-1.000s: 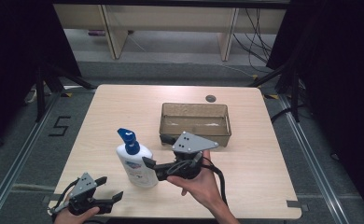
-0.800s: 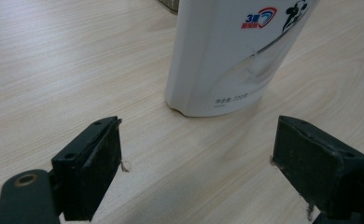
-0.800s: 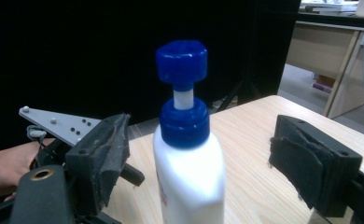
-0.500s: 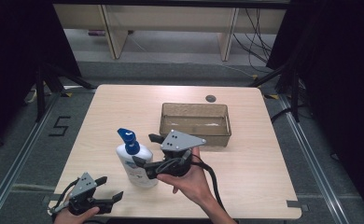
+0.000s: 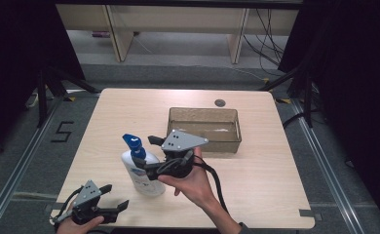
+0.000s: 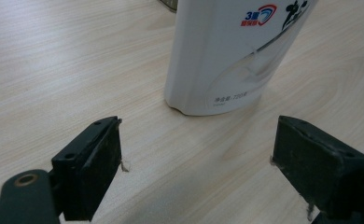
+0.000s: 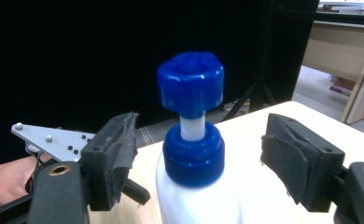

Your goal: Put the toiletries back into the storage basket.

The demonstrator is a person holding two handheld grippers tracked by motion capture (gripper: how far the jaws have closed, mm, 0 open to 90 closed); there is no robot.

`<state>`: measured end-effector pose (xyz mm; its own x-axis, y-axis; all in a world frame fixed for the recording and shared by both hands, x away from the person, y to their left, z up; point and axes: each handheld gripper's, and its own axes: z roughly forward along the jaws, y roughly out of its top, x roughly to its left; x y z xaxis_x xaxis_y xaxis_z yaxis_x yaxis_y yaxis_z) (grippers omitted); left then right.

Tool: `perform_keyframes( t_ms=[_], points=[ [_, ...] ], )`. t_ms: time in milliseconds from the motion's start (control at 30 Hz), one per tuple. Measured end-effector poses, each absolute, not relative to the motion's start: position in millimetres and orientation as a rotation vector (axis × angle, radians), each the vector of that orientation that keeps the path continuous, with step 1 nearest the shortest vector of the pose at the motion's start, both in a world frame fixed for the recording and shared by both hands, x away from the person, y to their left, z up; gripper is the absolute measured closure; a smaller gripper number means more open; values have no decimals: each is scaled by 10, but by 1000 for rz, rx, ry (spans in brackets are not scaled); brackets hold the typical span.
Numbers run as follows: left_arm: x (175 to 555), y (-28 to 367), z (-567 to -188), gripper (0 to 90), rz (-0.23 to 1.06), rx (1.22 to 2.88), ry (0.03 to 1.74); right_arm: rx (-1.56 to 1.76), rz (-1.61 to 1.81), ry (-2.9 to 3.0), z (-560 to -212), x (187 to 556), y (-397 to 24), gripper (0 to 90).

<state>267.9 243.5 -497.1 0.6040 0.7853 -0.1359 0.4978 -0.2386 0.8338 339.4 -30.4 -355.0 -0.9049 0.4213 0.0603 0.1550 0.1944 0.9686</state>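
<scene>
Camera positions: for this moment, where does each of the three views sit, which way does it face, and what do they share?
High view: above the person's side, looking forward and down on the table; shows both hands, the left gripper, the right gripper and a tray.
Left gripper view: low over the table, facing the pump bottle; its two jaws stand apart, nothing between them.
Right gripper view: level with the blue pump head, which sits between its jaws, untouched; they have just been closing.
Shared: the pump bottle appears in all three.
</scene>
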Motion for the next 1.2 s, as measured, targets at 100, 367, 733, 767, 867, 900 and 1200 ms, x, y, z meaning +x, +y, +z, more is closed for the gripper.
perform_keyframes(
  t_ms=[100, 367, 733, 767, 867, 900, 1200],
  points=[
    [2678, 2436, -4971, 149, 388, 1901, 1025, 530, 1800, 2254, -3552, 3411, -275, 304],
    [2673, 2439, -4961, 149, 394, 1909, 1033, 525, 1805, 2275, -3583, 3470, -192, 356],
    [2672, 2438, -4959, 149, 392, 1908, 1033, 497, 1816, 2284, -3584, 3505, -124, 446],
    [2672, 2438, -4959, 149, 393, 1909, 1033, 504, 1806, 2290, -3586, 3504, -121, 461],
    [2671, 2438, -4960, 149, 391, 1909, 1032, 480, 1803, 2276, -3598, 3526, -108, 495],
    [2672, 2436, -4960, 149, 391, 1908, 1033, 481, 1806, 2276, -3601, 3529, -103, 511],
    [2678, 2438, -4969, 149, 383, 1908, 1019, 518, 1838, 2272, -3604, 3518, -93, 607]
  ],
)
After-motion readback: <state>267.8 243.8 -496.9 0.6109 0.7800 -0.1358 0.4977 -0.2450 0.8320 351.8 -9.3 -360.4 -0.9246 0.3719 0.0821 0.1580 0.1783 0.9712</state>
